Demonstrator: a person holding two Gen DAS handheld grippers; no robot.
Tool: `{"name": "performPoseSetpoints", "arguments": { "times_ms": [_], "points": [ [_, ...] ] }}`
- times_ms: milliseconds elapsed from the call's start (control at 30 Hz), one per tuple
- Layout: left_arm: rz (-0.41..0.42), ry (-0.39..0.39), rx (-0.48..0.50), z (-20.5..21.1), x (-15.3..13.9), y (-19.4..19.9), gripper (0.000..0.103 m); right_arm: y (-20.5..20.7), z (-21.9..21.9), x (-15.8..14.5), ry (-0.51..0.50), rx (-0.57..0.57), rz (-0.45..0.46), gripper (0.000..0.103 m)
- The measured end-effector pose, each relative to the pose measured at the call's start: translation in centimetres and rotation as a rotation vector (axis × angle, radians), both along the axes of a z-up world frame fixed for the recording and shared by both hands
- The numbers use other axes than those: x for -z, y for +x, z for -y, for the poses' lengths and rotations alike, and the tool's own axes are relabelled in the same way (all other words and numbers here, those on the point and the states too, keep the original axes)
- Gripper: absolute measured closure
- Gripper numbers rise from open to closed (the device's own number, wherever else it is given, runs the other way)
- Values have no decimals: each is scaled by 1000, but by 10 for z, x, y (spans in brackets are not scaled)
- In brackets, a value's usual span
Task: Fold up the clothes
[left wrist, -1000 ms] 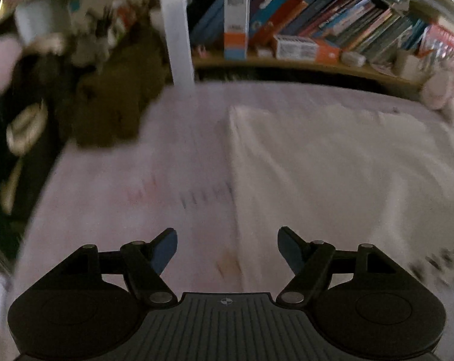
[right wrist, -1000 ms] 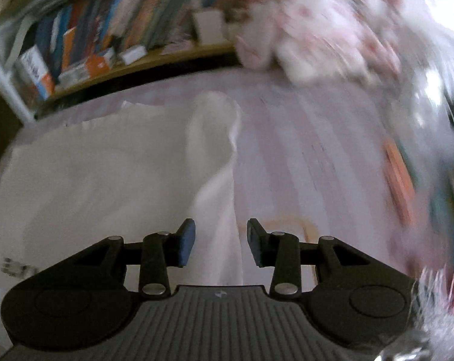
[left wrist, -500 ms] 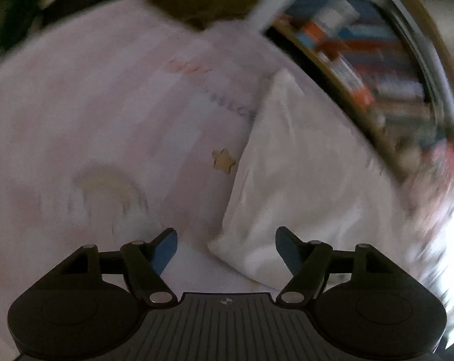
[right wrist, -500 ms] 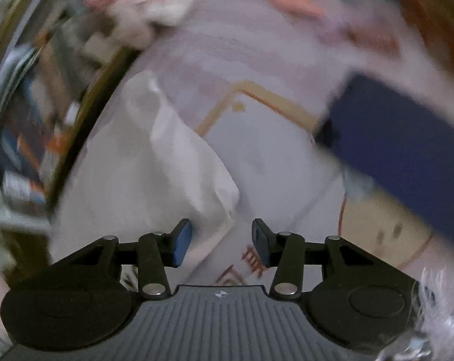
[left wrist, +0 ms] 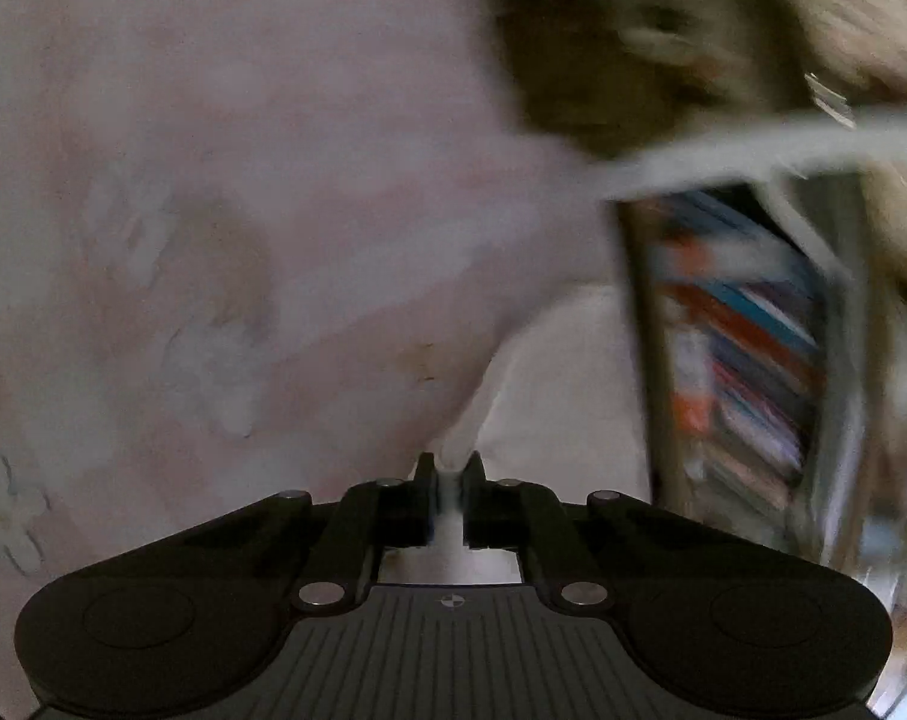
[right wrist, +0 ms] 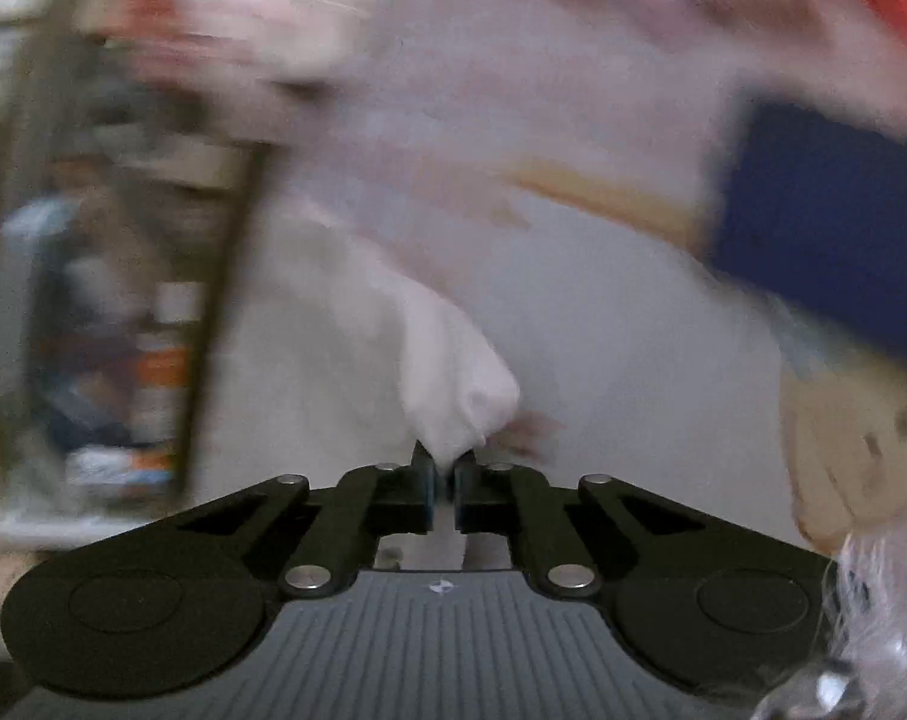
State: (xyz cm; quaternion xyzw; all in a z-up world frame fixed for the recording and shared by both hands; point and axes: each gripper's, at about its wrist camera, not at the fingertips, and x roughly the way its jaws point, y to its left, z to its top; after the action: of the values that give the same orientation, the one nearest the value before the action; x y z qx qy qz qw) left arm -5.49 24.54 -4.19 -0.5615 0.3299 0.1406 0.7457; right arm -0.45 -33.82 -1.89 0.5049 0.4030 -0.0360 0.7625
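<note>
A white garment [left wrist: 549,384] lies on a pale pink patterned bedspread [left wrist: 213,192]. My left gripper [left wrist: 450,471] is shut on the garment's near left corner, a strip of white cloth pinched between its jaws. In the right wrist view the same white garment [right wrist: 345,360] spreads to the left, and my right gripper [right wrist: 444,462] is shut on its near right corner, which bunches up just above the jaws. Both views are blurred by motion and rolled to the side.
A shelf of books [left wrist: 747,360] runs along the far side of the bed and also shows in the right wrist view [right wrist: 123,324]. A brown plush heap [left wrist: 663,42] sits beyond the bedspread. A dark blue object [right wrist: 831,234] lies on the bedspread at the right.
Both grippers dropped to the garment's near corners and closed on them. Both cameras rolled sideways, so the bookshelf now stands nearly upright in each view.
</note>
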Motion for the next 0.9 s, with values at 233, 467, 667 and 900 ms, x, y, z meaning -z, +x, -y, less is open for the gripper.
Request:
{"name": "performPoseSetpoints", "arguments": {
  "times_ms": [233, 467, 667, 900],
  "points": [
    [-46, -5, 4, 0, 34, -22, 92, -11, 10, 30, -69, -74, -93, 97],
    [-1, -14, -21, 6, 29, -41, 71, -17, 5, 13, -267, -168, -28, 59],
    [-26, 68, -76, 19, 11, -55, 40, -30, -23, -8, -600, -335, 76, 53],
    [-67, 255, -35, 47, -17, -70, 40, -38, -75, -12, -731, -588, 216, 44]
  ]
}}
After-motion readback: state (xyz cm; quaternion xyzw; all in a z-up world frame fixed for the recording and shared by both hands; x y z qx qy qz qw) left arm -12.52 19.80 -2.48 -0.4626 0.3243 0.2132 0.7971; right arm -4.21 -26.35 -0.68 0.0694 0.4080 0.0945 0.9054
